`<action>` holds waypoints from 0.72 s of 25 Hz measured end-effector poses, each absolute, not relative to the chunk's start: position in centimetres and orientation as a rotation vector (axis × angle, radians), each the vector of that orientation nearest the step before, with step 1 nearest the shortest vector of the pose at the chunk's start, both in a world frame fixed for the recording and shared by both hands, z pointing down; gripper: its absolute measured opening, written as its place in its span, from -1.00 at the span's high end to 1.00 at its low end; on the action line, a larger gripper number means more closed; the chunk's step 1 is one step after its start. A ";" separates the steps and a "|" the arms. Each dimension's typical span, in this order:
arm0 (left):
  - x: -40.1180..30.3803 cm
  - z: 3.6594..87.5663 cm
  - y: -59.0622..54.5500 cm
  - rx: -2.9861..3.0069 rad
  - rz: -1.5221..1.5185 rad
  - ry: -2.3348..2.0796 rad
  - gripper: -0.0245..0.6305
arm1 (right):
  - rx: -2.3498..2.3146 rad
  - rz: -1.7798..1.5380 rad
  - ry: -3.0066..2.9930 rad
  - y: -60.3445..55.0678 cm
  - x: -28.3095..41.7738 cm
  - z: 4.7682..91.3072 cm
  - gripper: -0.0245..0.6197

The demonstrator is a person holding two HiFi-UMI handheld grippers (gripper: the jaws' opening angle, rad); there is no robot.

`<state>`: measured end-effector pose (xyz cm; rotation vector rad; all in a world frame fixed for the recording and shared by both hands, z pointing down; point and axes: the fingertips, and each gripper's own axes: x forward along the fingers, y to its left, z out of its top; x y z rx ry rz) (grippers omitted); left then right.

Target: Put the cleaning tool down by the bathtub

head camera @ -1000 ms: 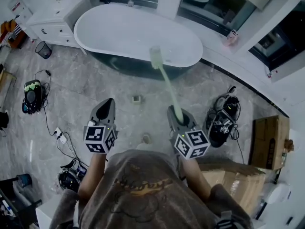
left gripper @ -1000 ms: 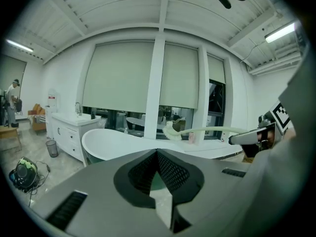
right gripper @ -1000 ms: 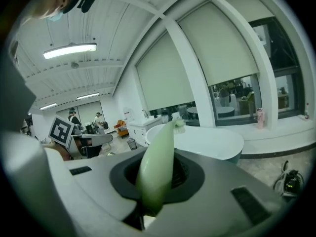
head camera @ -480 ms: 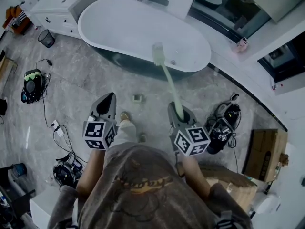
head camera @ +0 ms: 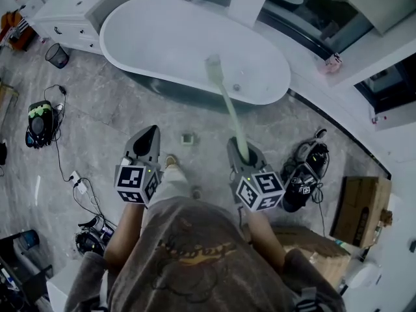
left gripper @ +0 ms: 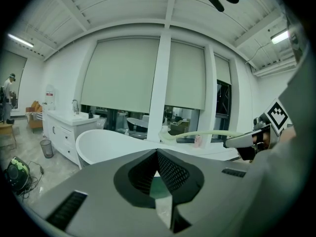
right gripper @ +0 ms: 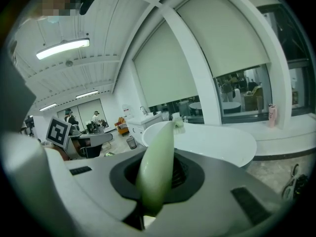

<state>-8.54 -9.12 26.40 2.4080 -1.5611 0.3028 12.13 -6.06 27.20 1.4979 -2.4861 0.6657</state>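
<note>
The white oval bathtub (head camera: 188, 47) stands across the top of the head view. The cleaning tool (head camera: 229, 109) is a long pale green brush, its head (head camera: 213, 67) raised over the tub's near rim. My right gripper (head camera: 242, 152) is shut on the lower end of the handle (right gripper: 157, 169), which runs up and forward from the jaws toward the bathtub (right gripper: 217, 138). My left gripper (head camera: 149, 135) hovers over the marble floor, shut with nothing in it. In the left gripper view the tool (left gripper: 197, 134) crosses in front of the bathtub (left gripper: 106, 142).
A white vanity cabinet (head camera: 71, 18) and a small bin (head camera: 57, 55) stand left of the tub. Bags lie on the floor at left (head camera: 39, 123) and right (head camera: 304, 169), with cables (head camera: 79, 184) and a cardboard box (head camera: 357, 207). A floor drain (head camera: 188, 138) sits between the grippers.
The person has stepped toward the tub; a leg and foot now show between the grippers. Both grippers keep their pose, the right one still holding the tool.
</note>
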 end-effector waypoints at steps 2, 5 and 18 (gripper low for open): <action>-9.0 27.0 -10.1 2.404 0.308 -1.552 0.92 | 1.493 0.673 -2.477 -6.8 11.5 27.7 0.81; -9.2 27.8 -11.1 2.392 0.331 -1.537 0.92 | 1.482 0.686 -2.462 -7.9 11.1 28.4 0.81; -8.9 32.4 -15.9 2.383 0.352 -1.490 0.92 | 1.437 0.766 -2.379 -10.5 9.9 34.5 0.80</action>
